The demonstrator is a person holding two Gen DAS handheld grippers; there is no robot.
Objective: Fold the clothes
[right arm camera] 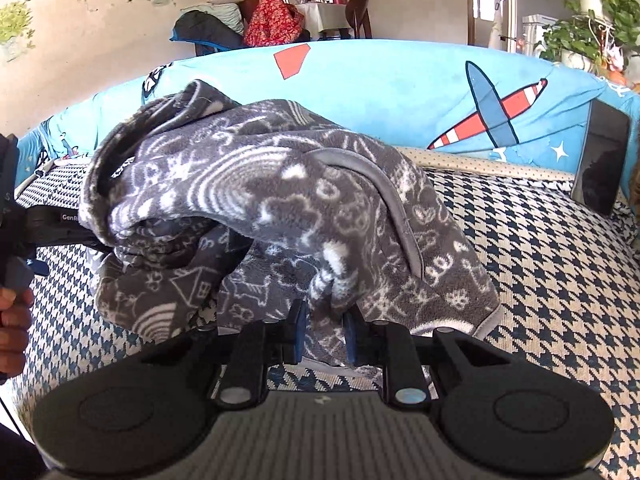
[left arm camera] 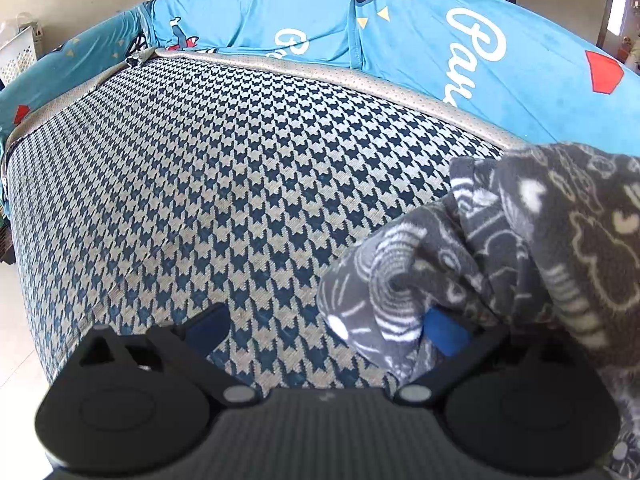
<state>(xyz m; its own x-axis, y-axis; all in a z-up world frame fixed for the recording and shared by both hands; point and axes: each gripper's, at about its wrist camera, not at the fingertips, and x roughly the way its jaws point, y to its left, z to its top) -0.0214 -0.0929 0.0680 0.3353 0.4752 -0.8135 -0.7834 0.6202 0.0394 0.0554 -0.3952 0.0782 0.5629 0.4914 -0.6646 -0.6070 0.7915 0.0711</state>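
Fleece (right arm camera: pixel 280 200), grey with white doodles, is hanging bunched above the houndstooth sofa seat (right arm camera: pixel 560 280), lifted clear of most of it rather than lying flat. The right tongs (right arm camera: pixel 326 332) are pinching a thick fold of it between their blue pads, jaws nearly together with cloth filling the gap. The left tongs (left arm camera: pixel 324 328) are standing wide open; the fleece is draping over their right-hand finger (left arm camera: pixel 444 334) only, and nothing is sitting between the pads, so that side is gripping nothing.

In the right wrist view the left tongs' body is showing at the far left, tucked under the cloth, with a hand (right arm camera: pixel 14 320) on its handle. The bulk of the fleece is running from there across to the right tongs, so its long axis is lying roughly along the seat's front edge, parallel to the blue backrest cover (right arm camera: pixel 400 88).

Judging from this, the right hand is the nearer and the only one holding; the left tongs are probably needing to close on the loose end lying to their right before the fleece can be spread for a fold.
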